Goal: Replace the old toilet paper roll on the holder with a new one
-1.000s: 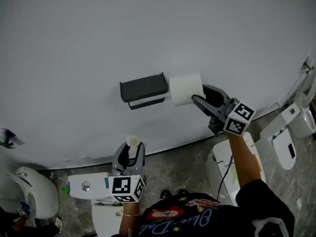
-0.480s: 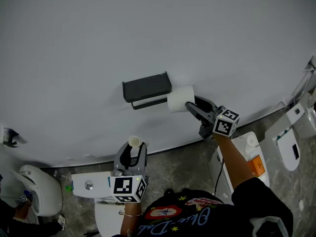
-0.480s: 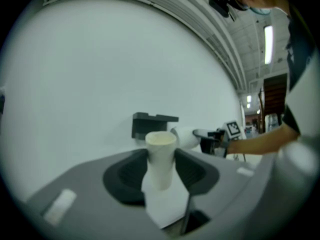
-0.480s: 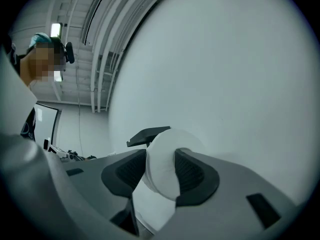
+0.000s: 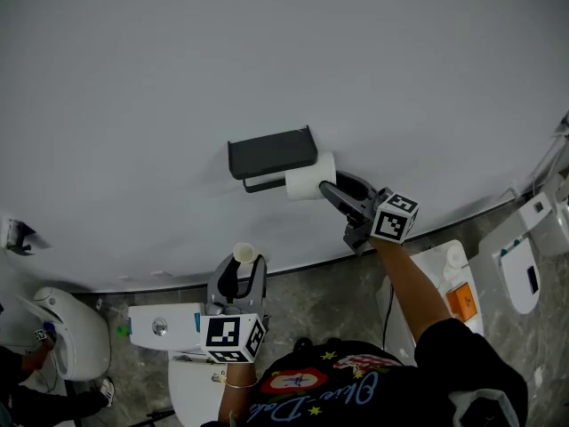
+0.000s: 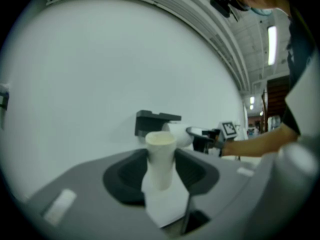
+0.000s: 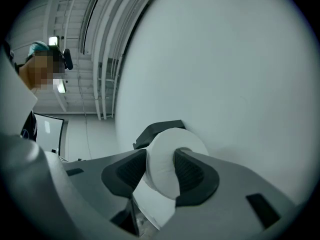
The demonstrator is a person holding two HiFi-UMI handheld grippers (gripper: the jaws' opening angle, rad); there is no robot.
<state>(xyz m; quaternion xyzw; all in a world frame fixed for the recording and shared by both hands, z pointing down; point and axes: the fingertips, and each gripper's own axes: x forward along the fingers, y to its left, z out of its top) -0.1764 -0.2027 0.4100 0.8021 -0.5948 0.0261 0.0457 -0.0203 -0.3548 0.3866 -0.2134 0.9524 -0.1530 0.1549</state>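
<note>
A dark wall holder point(image 5: 271, 152) with a flat shelf has a thin bar point(image 5: 264, 183) under it. The new white roll point(image 5: 309, 178) sits at the bar's right end, just below the shelf. My right gripper point(image 5: 331, 185) is shut on it, one jaw in the core hole and the other outside the roll point(image 7: 162, 169). Whether the bar has entered the roll I cannot tell. Lower down, my left gripper point(image 5: 242, 263) is shut on the old cardboard core point(image 5: 243, 253), held upright with a scrap of paper hanging from it point(image 6: 161, 159).
A white cistern point(image 5: 160, 327) with a round flush button stands below the left gripper. A toilet point(image 5: 71, 336) is at the far left. A white box with an orange patch point(image 5: 449, 287) and a white appliance point(image 5: 524, 269) stand on the right.
My right gripper has carried the new roll left and down, from beside the holder to the bar's right end. The left gripper with the core has stayed put.
</note>
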